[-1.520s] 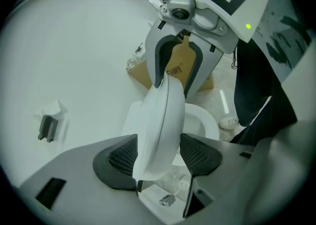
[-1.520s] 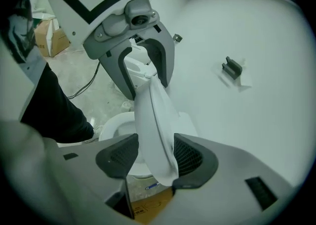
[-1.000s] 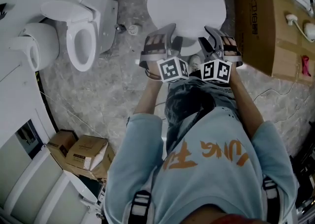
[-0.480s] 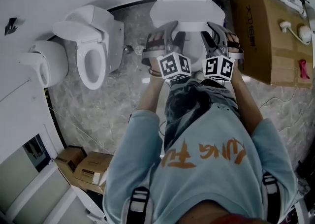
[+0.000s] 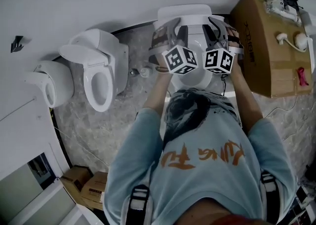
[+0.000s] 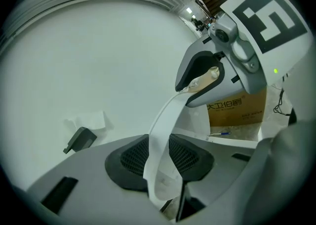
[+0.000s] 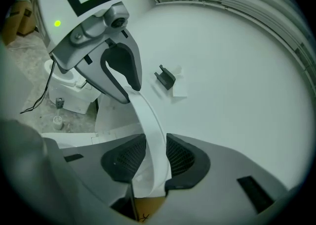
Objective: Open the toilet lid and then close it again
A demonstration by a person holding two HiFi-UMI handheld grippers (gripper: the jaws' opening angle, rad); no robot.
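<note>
The white toilet lid [image 5: 193, 30] stands raised, tilted up toward the tank at the wall. My left gripper [image 5: 167, 27] and right gripper [image 5: 217, 25] hold its front rim side by side. In the left gripper view the thin lid edge [image 6: 165, 120] runs between my pads, and the left gripper [image 6: 159, 157] presses on it. The right gripper view shows the same edge [image 7: 148, 120] clamped in the right gripper [image 7: 154, 157]. Both pairs of jaws have just been closing, with the rim between them. The bowl below is hidden by my arms.
A second white toilet [image 5: 101, 83] with its seat showing stands to the left, another white fixture [image 5: 49, 88] beyond it. A large cardboard box [image 5: 266, 41] is close on the right, small boxes [image 5: 86, 184] at lower left. The white wall is just behind the lid.
Both grippers have risen and moved toward the wall together. The lid has swung from lying flat on the bowl to standing tilted up.
</note>
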